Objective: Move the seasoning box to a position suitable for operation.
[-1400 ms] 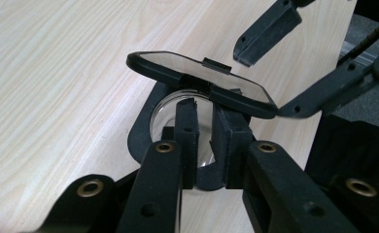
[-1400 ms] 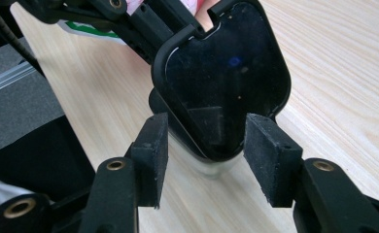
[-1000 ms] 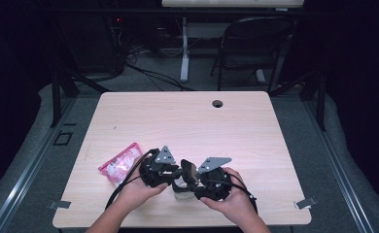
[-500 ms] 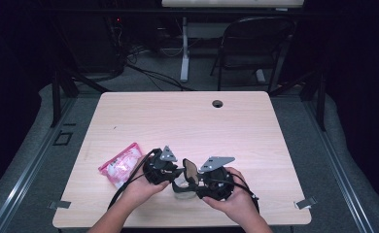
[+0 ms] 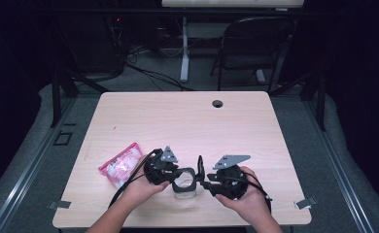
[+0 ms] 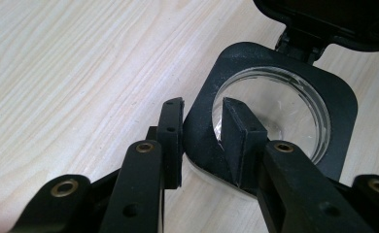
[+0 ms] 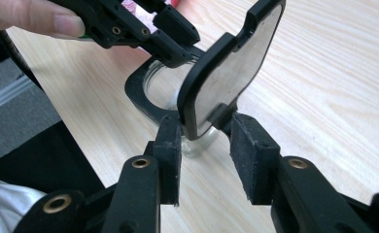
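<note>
A person sits at a light wooden table (image 5: pixel 187 121), holding 2 black grippers close together near its front edge. Between them stands a small clear glass jar (image 5: pixel 184 187) with a black square collar and a hinged black lid (image 7: pixel 229 73), which is swung up and open.

The left gripper (image 6: pixel 202 141) grips the jar: 1 jaw pad sits outside the black collar and the other inside the glass mouth, so the jaws pinch the rim, partly closed. The jar lies directly ahead of these jaws, touching both pads.

The right gripper (image 7: pixel 204 145) faces the jar from the opposite side. Its jaws have just been closing, with the lower edge of the raised lid between them, near the hinge; whether both pads press on it cannot be told.

A pink packet (image 5: pixel 122 165) lies on the table just beyond the left gripper's outer side.
</note>
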`<state>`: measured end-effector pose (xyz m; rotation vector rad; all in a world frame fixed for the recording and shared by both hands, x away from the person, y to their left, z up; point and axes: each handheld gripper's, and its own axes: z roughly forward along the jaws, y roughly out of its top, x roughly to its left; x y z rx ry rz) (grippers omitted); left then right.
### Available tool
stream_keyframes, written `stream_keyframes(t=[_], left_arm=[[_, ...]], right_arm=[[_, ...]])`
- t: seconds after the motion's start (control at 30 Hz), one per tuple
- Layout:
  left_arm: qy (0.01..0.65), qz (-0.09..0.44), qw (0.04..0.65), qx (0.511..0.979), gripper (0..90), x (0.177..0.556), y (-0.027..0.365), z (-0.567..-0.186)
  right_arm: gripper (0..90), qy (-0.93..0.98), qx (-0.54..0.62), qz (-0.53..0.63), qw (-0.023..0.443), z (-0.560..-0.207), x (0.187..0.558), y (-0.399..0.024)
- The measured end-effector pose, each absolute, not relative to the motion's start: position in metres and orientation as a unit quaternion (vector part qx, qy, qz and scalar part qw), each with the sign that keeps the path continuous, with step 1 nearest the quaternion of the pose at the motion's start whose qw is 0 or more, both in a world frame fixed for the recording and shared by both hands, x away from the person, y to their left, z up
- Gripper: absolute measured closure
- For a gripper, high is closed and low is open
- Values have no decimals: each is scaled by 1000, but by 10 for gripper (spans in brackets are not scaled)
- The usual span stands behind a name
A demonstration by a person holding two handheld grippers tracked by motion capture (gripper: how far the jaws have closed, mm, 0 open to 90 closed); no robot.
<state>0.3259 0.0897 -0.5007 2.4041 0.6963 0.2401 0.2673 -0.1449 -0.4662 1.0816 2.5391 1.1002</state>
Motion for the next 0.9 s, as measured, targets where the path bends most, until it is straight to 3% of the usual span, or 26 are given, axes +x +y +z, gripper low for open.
stream_keyframes(t=[0.17, 0.3, 0.7, 0.9], left_arm=[[263, 91, 308, 910, 708, 326, 89, -501], [263, 88, 307, 910, 704, 327, 89, -501], [277, 89, 314, 904, 712, 333, 78, -502], [278, 89, 320, 901, 761, 338, 70, -503]], right_arm=[[692, 845, 373, 378, 72, -469, 268, -148], [794, 841, 376, 382, 67, -469, 268, -150], [815, 820, 403, 393, 98, -470, 282, -161], [834, 800, 425, 411, 99, -474, 292, -173]])
